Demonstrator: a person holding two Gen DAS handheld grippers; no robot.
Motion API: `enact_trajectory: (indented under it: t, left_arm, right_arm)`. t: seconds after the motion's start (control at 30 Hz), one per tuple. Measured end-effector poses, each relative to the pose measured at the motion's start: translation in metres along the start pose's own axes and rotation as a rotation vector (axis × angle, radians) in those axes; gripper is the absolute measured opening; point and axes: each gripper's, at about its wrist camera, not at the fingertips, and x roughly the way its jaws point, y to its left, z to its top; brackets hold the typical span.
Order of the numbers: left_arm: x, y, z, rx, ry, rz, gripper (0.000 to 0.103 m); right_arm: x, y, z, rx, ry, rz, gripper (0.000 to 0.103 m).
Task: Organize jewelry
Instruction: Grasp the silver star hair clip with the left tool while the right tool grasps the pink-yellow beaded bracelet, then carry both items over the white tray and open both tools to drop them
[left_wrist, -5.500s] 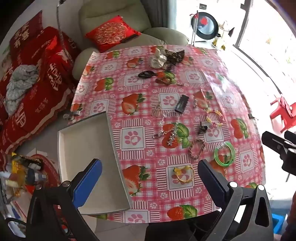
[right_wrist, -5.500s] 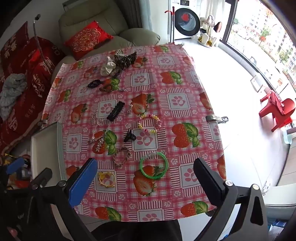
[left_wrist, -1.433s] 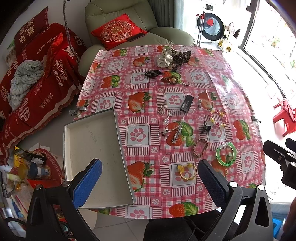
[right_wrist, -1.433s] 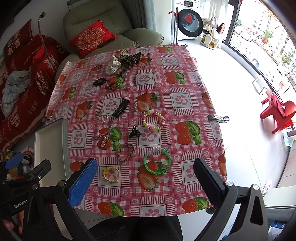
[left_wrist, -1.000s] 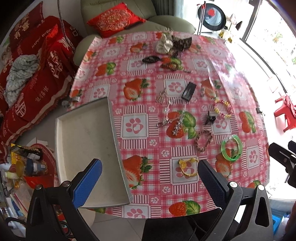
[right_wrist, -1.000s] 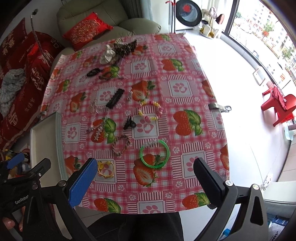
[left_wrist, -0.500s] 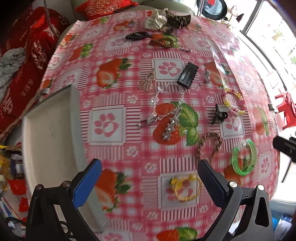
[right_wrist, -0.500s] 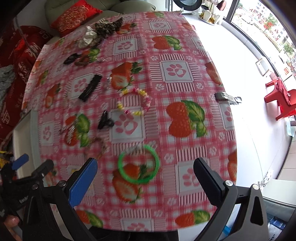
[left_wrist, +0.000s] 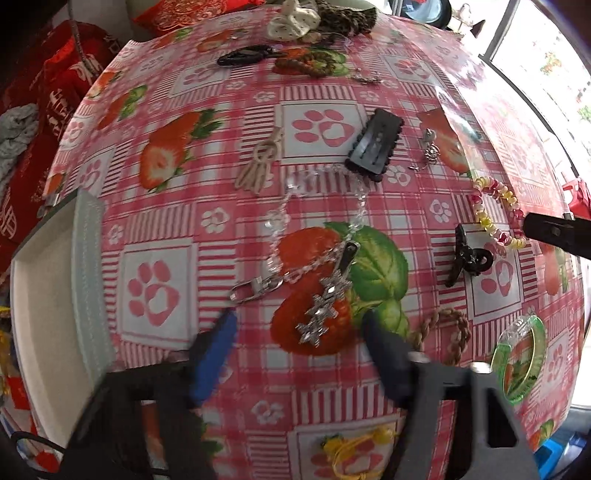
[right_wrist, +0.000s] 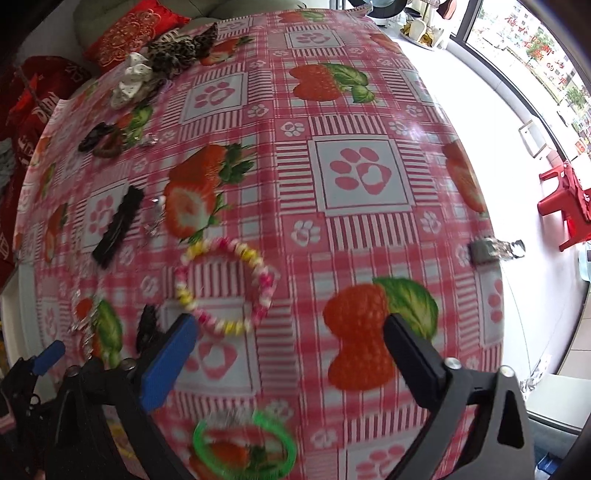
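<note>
Landmark: the rhinestone cross pendant, lying on a printed strawberry of the checked tablecloth.
Left gripper: pointing down over the cloth, jaws closing, pads blurred by motion; the pendant lies between the two fingers, and no pad seems to press on it yet.
Clear bead chain: runs up and left from the pendant to a silver clasp just left of it; the beads are see-through and hard to follow.
Black hair clip: well above the pendant, slightly right.
Black claw clip: right of the pendant; in the right wrist view it is only a dark smear.
Braided cord bracelet: just right of the pendant, partly hidden behind the right-hand finger.
Pastel bead bracelet: far right of the pendant; its lower left edge lies beside the blue pad.
Right gripper: jaws wide and closing, nothing held; bare cloth lies between its fingers.
Green bangle: lower right of the pendant, blurred, cut by the gripper body.
Yellow bracelet: below the pendant, mostly hidden under the left gripper.
White tray: far left of the pendant, cut off by the frame edge.
</note>
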Motion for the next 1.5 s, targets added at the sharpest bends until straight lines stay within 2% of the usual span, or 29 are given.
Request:
enact_trajectory:
  t: [0.07,0.13,0.2,0.3,0.33,0.4,0.43,0.47,0.5,0.8,1.13,1.37,1.5]
  left_arm:
    - [-0.001,-0.005,0.005,0.006,-0.013,-0.006,0.065]
    - [-0.001,-0.01,0.007,0.016,-0.021,-0.016,0.057]
    - [-0.001,-0.013,0.009,0.023,-0.027,-0.016,0.052]
    - [-0.003,-0.017,0.007,0.032,-0.038,-0.037,0.031]
    - [-0.003,-0.017,0.007,0.036,-0.042,-0.045,0.023]
    - [-0.004,-0.013,0.007,0.023,-0.041,-0.066,0.023]
    - [-0.004,-0.011,0.007,0.007,-0.04,-0.085,0.023]
    - [-0.005,-0.008,0.005,-0.005,-0.041,-0.098,0.023]
    - [-0.006,-0.004,0.004,-0.012,-0.043,-0.106,0.023]
    - [-0.034,0.012,-0.007,-0.045,-0.086,-0.146,0.023]
    - [-0.068,0.042,-0.016,-0.096,-0.141,-0.133,0.023]
    - [-0.089,0.085,-0.033,-0.165,-0.17,-0.107,0.023]
    - [-0.098,0.121,-0.047,-0.214,-0.184,-0.071,0.023]
  right_arm:
    - [0.008,0.002,0.005,-0.009,0.007,-0.007,0.087]
    - [0.014,0.005,0.008,-0.022,0.012,-0.012,0.078]
    - [0.021,0.01,0.01,-0.046,0.018,-0.035,0.076]
    - [0.022,0.019,0.013,-0.09,-0.01,-0.06,0.07]
    - [0.022,0.021,0.012,-0.102,-0.015,-0.061,0.065]
    - [0.02,0.028,0.01,-0.135,-0.025,-0.059,0.052]
    - [0.019,0.033,0.009,-0.155,-0.03,-0.06,0.039]
    - [0.019,0.039,0.009,-0.168,-0.037,-0.07,0.017]
    - [0.019,0.043,0.008,-0.182,-0.043,-0.093,0.009]
    - [0.0,0.02,0.006,-0.096,-0.084,-0.005,0.01]
    - [-0.04,0.02,-0.009,-0.079,-0.124,0.065,0.01]
    - [-0.072,0.052,-0.016,-0.127,-0.145,0.126,0.01]
    - [-0.082,0.087,-0.021,-0.176,-0.142,0.179,0.01]
